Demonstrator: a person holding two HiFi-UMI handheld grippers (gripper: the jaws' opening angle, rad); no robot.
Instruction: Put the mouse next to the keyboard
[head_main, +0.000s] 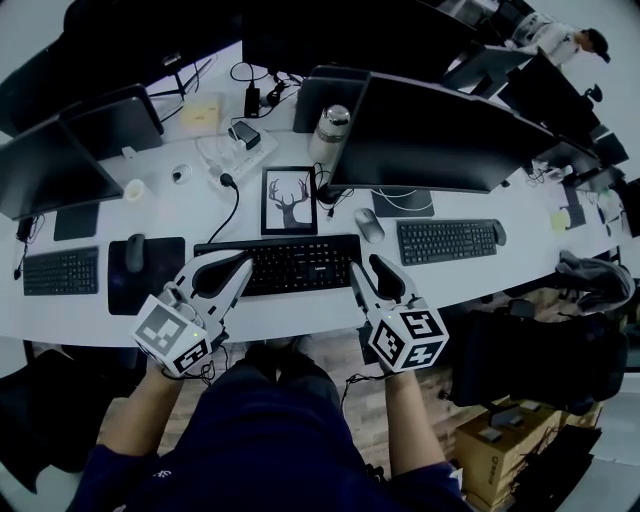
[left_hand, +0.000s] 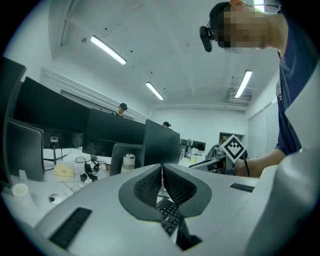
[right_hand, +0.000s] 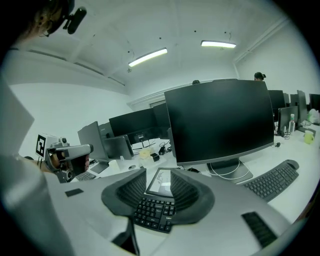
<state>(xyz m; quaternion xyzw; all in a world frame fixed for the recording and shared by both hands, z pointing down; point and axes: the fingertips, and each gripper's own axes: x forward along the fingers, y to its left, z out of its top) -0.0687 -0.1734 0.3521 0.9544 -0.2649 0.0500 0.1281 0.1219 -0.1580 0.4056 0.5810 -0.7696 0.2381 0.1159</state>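
Note:
A black keyboard (head_main: 285, 265) lies at the desk's front edge, straight ahead of me. A grey mouse (head_main: 368, 224) rests just behind its right end, apart from both grippers. My left gripper (head_main: 243, 265) hovers over the keyboard's left end, and in the left gripper view (left_hand: 162, 167) its pads meet with nothing held. My right gripper (head_main: 362, 268) is at the keyboard's right end. In the right gripper view (right_hand: 158, 172) its jaws stand apart and empty, with the keyboard (right_hand: 152, 212) showing through the gap.
A framed deer picture (head_main: 289, 200) stands behind the keyboard, with a metal bottle (head_main: 330, 130) and a large monitor (head_main: 440, 135) further back. A second keyboard (head_main: 447, 240) lies to the right. At left, a dark mouse (head_main: 135, 252) sits on a black pad (head_main: 150, 285) beside a third keyboard (head_main: 60, 270).

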